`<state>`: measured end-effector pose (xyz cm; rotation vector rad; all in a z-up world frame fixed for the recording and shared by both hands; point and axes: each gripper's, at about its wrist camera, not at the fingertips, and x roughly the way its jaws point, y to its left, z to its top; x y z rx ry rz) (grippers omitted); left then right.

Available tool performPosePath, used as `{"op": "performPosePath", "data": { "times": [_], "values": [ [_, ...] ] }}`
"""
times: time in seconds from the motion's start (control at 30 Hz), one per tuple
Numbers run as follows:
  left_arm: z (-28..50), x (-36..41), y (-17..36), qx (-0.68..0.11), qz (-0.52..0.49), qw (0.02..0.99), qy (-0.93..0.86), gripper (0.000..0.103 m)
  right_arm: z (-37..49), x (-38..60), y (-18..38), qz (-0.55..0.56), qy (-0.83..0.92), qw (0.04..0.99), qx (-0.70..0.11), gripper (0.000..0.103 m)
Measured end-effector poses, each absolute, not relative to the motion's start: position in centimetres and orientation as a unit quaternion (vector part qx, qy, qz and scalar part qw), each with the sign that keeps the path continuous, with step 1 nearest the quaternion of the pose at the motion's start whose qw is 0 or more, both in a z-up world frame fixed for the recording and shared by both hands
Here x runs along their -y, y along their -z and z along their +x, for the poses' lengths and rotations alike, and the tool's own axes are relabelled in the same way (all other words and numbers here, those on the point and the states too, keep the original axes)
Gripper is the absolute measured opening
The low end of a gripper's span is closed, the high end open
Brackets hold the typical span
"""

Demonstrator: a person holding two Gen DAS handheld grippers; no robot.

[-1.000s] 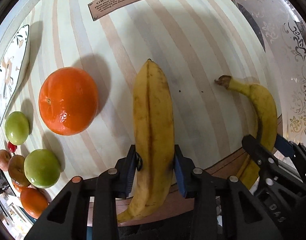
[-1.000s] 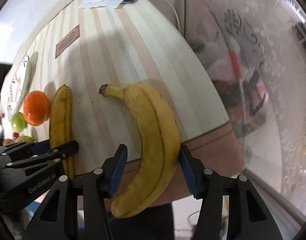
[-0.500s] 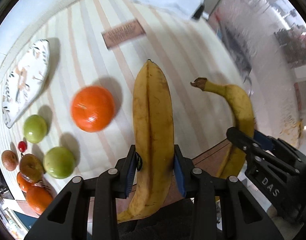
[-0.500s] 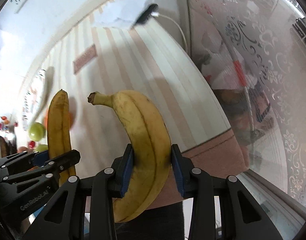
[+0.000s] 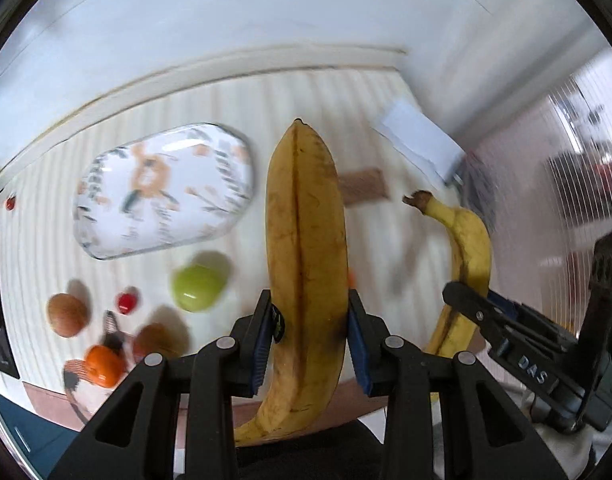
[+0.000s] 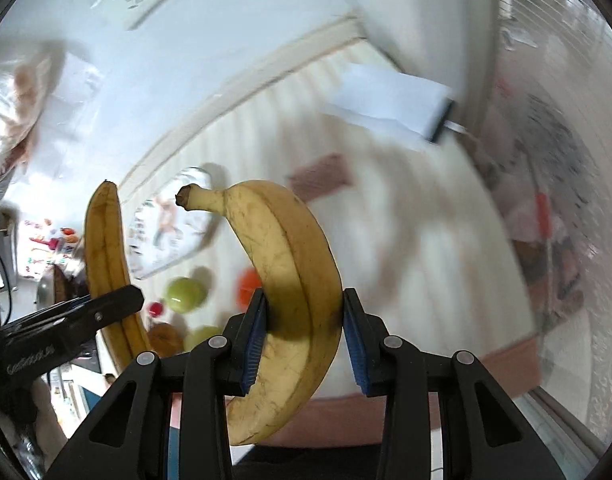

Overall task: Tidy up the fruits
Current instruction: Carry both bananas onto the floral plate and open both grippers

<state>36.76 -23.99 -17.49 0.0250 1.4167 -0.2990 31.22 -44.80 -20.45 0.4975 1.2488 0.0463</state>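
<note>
Left gripper [image 5: 309, 332]: jaws clamped on straight banana [image 5: 304, 248], centre frame, tip up, clear of striped table [image 5: 385, 248]. Right gripper [image 6: 302, 340]: jaws just closed further, now tight on curved banana [image 6: 290, 264], stem up-left, also off table. Patterned plate [image 5: 162, 192] upper left. Green apple [image 5: 196, 288], small red fruit [image 5: 126, 302], brown and orange fruits lower left, blurred.

bright, even indoor light. both fisheye views bend hard at their dark round rims. motion blur smears the striped tabletop [image 5: 234, 112], the plate [image 5: 162, 192] and small fruit, softening their shadows, while the near bananas stay sharp; the wall washes out pale.
</note>
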Motion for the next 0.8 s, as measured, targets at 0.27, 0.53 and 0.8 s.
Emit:
{"op": "performPosePath", "data": {
  "times": [0.27,0.53,0.8],
  "values": [
    [45.4,13.9,20.5,-0.672,-0.062,0.732,0.09,0.031,40.2,34.8,22.4,0.238,-0.025,0.771,-0.59,0.039],
    [51.6,7.1,26.3,-0.706,-0.104,0.698,0.053,0.031,48.8,28.5,28.6,0.244,0.017,0.745,-0.621,0.039],
    [54.6,5.2,30.3,-0.727,-0.156,0.667,0.043,0.031,51.6,27.3,33.5,0.274,0.072,0.715,-0.639,0.039]
  ]
}}
